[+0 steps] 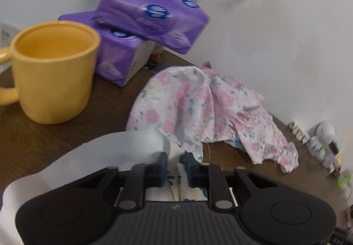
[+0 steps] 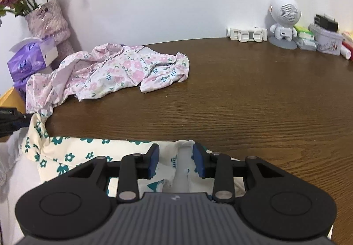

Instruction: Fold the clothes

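A cream garment with teal flowers [image 2: 72,156] is laid at the near edge of the brown wooden table [image 2: 242,101]; its near part is spread under both grippers.

The left gripper [image 1: 177,167] is seen in the left wrist view with its blue pads set close together; a narrow fold of the teal-flowered cloth [image 1: 178,178] is caught between them and appears pinched, though the picture is blurred; a band of white fabric [image 1: 99,156] is draped over the left finger. In the right wrist view the same gripper's tip [image 2: 19,120] is seen at the far left edge, touching the raised corner of the cream garment.

The right gripper [image 2: 175,162] is held over the garment's far hem; its pads are parted; a whitish ridge of cloth [image 2: 182,170] is seen standing in the gap, apart from both pads; no pressing is shown, so the fingers are read as released.

A second garment, pink-flowered [image 2: 114,70], is left crumpled further back on the table, well apart from the right gripper, just beyond the left one.

Purple tissue packs [image 1: 150,17] are stacked beside a yellow mug [image 1: 55,72]; a vase of dried flowers [image 2: 48,19] is set against the wall; a white robot figure [image 2: 284,19] and small boxes [image 2: 326,39] are kept at the far right.
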{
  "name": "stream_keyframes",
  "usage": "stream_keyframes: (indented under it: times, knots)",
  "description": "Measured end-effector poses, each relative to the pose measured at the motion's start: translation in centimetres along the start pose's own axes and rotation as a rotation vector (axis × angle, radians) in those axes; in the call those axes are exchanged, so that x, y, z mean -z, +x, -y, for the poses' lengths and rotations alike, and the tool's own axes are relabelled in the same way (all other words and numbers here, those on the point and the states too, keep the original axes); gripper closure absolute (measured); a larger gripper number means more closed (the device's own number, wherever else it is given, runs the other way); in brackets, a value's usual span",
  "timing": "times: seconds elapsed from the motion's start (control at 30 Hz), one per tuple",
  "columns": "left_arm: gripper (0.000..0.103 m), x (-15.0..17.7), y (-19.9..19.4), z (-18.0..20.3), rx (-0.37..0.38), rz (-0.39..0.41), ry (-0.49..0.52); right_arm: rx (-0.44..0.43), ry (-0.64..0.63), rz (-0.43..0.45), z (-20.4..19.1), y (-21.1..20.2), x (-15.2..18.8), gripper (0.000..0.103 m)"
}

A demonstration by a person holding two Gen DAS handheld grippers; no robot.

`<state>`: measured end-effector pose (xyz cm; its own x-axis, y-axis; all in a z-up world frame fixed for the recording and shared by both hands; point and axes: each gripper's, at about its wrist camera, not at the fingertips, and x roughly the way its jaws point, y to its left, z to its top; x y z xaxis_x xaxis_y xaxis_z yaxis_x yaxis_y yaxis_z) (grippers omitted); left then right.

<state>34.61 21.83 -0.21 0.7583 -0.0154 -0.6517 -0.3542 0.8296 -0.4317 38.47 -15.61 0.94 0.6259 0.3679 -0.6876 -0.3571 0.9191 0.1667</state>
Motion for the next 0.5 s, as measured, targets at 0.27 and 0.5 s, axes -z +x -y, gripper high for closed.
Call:
stream_keyframes:
  times: [0.27, 0.5]
  knots:
    - [0.103, -0.1, 0.3, 0.1, 0.011, 0.008, 0.04, 0.028, -0.042, 0.011, -0.8, 0.0, 0.4, 0.067]
    - [0.103, 0.1, -4.6, -0.3, -0.045, 0.126, 0.061, 0.052, -0.086, 0.021, -1.3, 0.1, 0.6, 0.067]
